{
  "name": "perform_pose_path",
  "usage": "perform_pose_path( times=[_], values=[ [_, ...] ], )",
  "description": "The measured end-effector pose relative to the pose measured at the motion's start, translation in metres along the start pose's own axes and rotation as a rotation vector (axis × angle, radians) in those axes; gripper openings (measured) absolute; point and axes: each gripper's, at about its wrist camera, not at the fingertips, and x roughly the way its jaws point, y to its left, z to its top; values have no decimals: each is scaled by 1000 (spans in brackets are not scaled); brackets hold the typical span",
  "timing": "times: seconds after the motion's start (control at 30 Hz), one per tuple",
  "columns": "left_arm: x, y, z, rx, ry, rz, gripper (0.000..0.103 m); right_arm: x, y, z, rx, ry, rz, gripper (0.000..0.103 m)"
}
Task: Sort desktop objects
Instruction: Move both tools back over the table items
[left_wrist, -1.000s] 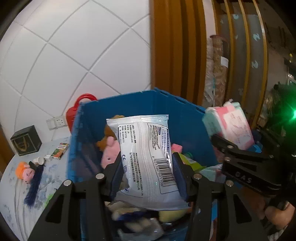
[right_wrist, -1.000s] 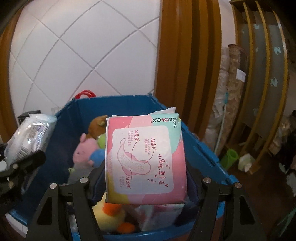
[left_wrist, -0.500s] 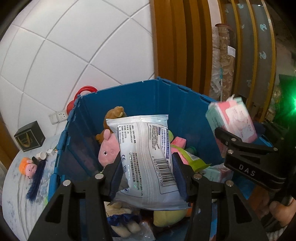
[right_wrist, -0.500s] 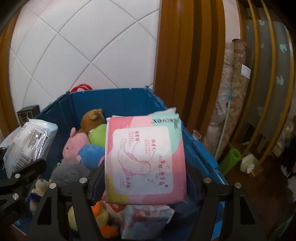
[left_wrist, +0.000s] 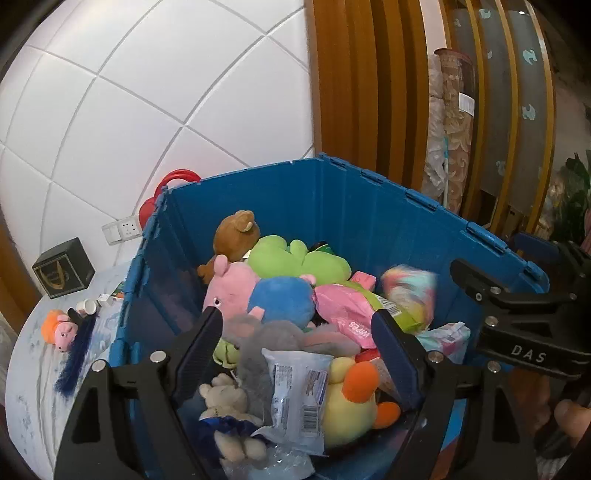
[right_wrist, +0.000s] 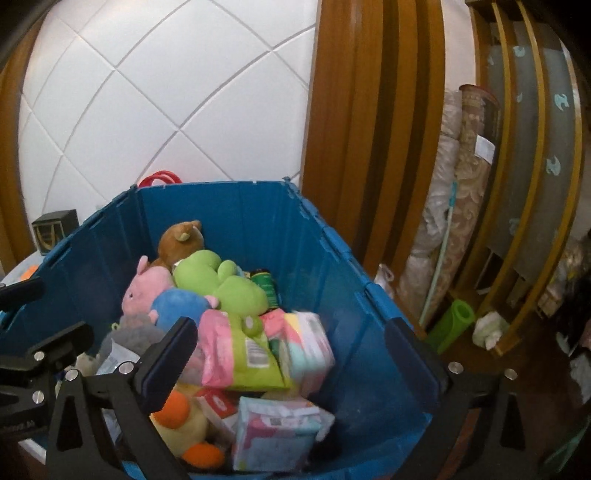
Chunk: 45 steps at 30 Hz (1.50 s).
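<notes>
Both grippers, left gripper (left_wrist: 295, 354) and right gripper (right_wrist: 291, 354), are opening empty above the blue plastic crate (left_wrist: 369, 206). The white foil packet (left_wrist: 299, 398) and a blurred, probably pink pad pack (right_wrist: 308, 343) top the heaped toys; either could slide off.

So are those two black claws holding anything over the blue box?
Nothing is held. The left gripper and right gripper are opening, with no pack pinched between them; both packs lie in the blue bin.

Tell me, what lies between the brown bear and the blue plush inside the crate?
In both wrist views, a pink pig plush lies between the brown bear and blue plush.
</notes>
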Motion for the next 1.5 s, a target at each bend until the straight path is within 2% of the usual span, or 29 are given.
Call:
perform_pose_path(
  times=[0.3, 0.47, 0.7, 0.9, 0.97, 1.07, 1.17, 1.33, 1.5],
  values=[
    [-33, 23, -5, -23, -57, 29, 83, -20, 16, -1, -1, -4, 54, 103],
    [-61, 64, -11, -68, -108, 80, 83, -45, 49, 12, -9, -58, 112, 103],
    [-90, 164, -35, -152, -136, 155, 83, -81, 137, 29, -68, -145, 180, 103],
    [-107, 285, -77, -191, -100, 210, 83, -96, 251, 39, -89, -174, 239, 103],
    [-110, 326, -89, -207, -72, 217, 83, -94, 301, 43, -112, -160, 261, 103],
    [-114, 375, -105, -219, -49, 231, 83, -89, 352, 44, -115, -143, 276, 103],
    [-108, 424, -120, -264, -9, 252, 83, -75, 394, 41, -128, -84, 288, 103],
    [-85, 490, -145, -351, 62, 283, 83, -40, 432, 33, -169, 10, 270, 103],
    [-51, 539, -159, -445, 140, 322, 83, 20, 454, 28, -186, 99, 284, 103]
  ],
)
